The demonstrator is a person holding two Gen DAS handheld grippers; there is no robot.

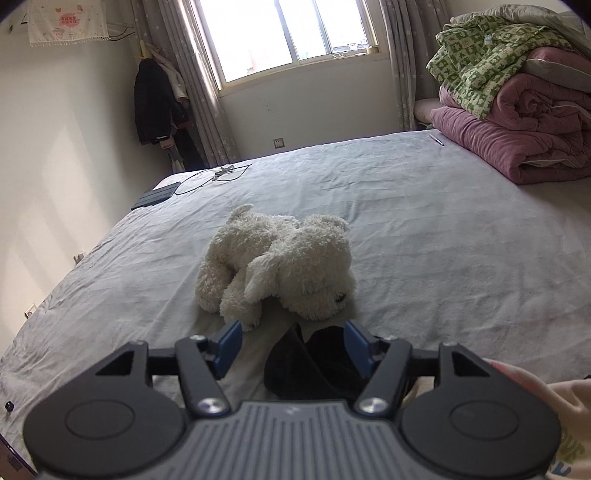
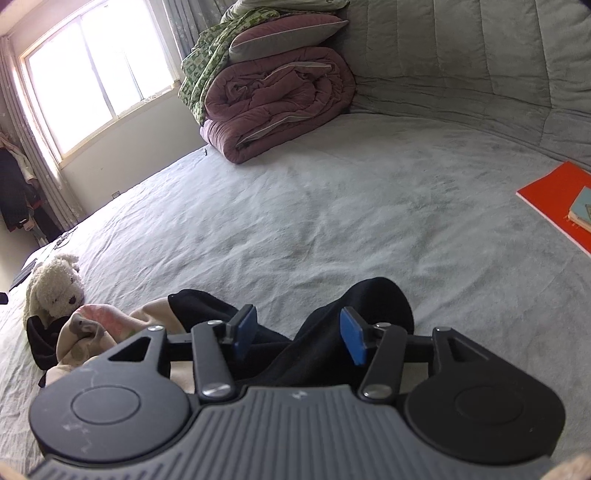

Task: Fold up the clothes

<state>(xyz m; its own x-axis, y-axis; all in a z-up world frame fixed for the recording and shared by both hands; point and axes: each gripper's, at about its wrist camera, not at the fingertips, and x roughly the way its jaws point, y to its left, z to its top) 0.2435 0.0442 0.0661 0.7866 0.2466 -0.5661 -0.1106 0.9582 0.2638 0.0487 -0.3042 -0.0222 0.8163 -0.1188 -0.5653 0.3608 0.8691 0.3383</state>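
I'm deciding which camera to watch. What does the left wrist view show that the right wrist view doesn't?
Left wrist only: the left gripper, open, and a cable at the bed's far corner.
Right wrist only: the right gripper, open over black cloth, an orange book, the headboard.
Both: plush dog, black garment, maroon quilt, window.

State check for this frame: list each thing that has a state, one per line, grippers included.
left gripper: open, dark cloth between its fingers, not pinched
right gripper: open over the black garment
black garment: bunched, unfolded, on the bed
cream garment: crumpled beside the black one
plush dog: lying on its side
purple quilt: folded, stacked
green patterned blanket: draped on the quilt
orange folder: flat, closed
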